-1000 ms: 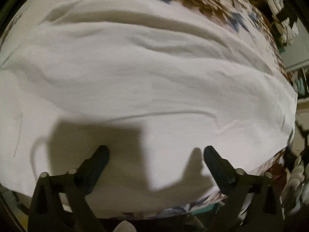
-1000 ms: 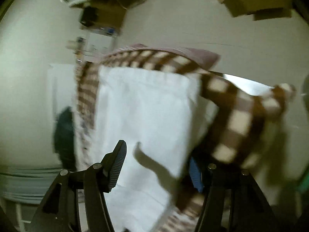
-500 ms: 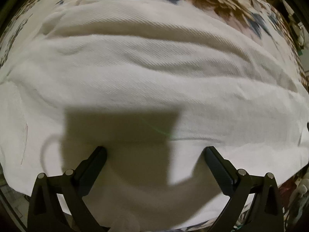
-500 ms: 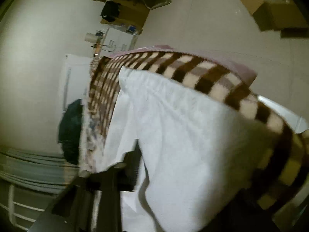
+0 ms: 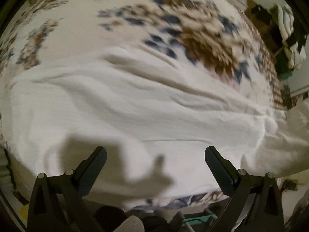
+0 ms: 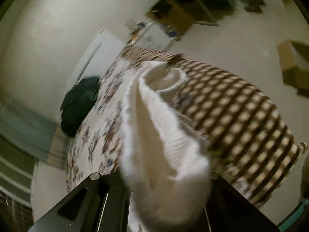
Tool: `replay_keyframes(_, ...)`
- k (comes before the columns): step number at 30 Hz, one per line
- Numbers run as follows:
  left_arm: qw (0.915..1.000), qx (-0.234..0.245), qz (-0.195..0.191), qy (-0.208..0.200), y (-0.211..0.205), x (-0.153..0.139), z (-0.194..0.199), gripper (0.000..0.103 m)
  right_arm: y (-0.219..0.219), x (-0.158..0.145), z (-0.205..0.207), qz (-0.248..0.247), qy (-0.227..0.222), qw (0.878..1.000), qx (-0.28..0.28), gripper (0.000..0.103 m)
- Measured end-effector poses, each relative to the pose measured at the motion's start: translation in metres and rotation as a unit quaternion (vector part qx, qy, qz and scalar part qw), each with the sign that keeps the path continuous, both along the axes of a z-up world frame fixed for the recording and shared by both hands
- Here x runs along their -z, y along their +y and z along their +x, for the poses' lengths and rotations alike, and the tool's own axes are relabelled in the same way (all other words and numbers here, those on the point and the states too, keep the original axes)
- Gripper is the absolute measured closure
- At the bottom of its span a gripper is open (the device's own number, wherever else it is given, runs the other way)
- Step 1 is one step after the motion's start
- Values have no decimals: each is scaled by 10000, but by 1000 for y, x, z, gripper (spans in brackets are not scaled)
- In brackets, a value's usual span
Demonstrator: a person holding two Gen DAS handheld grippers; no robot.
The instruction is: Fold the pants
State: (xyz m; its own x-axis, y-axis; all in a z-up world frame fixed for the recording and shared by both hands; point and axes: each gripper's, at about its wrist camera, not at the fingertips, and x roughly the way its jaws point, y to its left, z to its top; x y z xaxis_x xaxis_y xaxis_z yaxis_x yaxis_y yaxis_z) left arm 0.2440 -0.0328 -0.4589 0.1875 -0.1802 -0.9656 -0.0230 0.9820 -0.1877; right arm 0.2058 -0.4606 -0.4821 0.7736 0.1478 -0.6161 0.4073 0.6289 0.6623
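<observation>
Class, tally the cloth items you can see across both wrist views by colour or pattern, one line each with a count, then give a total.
White pants: 1
Floral bedcover: 1
Brown checked blanket: 1
Dark garment: 1
Total: 4
The right gripper holds one end of the pants bunched up; the left gripper hangs open above them.

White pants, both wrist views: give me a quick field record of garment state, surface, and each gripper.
garment: white pants, wrinkled, mostly spread out flat
surface: floral bedspread with a brown checked blanket at one end
left gripper: open, above the pants, holding nothing
right gripper: shut on a bunched end of the pants, lifted off the bed
other: dark bundle past the bed edge
</observation>
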Motion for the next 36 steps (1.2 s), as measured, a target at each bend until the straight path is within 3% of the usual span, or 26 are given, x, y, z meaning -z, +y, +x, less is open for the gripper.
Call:
replay_keyframes(2,9998,-149,-69,-57,-2,-14,-41,0,48,-16,12,-231,17,9990,-373,95)
replay_keyframes(6,9987,-499,-43,-112,42,-22,-62,0,146,-10,34,-579,200,9914,-1153,95)
replay_keyframes(10,9969,-768,173,-37,105,-11,-73,0,246,38,51,-776,598,9759,-1950,95)
replay_keyframes(15,9931,-1142,239,119,165,3,-87,0,342,105,55,-1306,1136,9460,-2742,95)
replay_keyframes(17,9923,-1200,268,134,180,6,-91,0,370,126,56,-1554,1430,9324,-2933,83)
replay_keyframes(19,9918,-1247,237,154,188,9,-92,0,388,149,63,-1492,1914,9153,-3215,39)
replay_keyframes(21,9920,-1252,114,133,192,9,-90,0,408,156,60,-990,2186,8941,-3782,37)
replay_keyframes(22,9924,-1223,66,115,192,8,-89,0,410,151,56,-787,2129,8904,-3946,37)
replay_keyframes(24,9938,-1105,-33,67,187,8,-80,0,397,140,48,-423,2080,8945,-3935,36)
replay_keyframes(29,9966,-771,-282,-40,151,13,-39,0,306,120,25,-339,2279,9302,-2857,31)
replay_keyframes(34,9996,-217,33,-196,100,37,14,0,229,117,9,-425,2583,9437,-2022,31)
replay_keyframes(35,9996,-63,201,-182,87,46,23,2,215,121,13,-460,2668,9439,-1891,31)
replay_keyframes(36,9994,35,297,-145,79,53,29,19,205,123,14,-507,2776,9424,-1798,31)
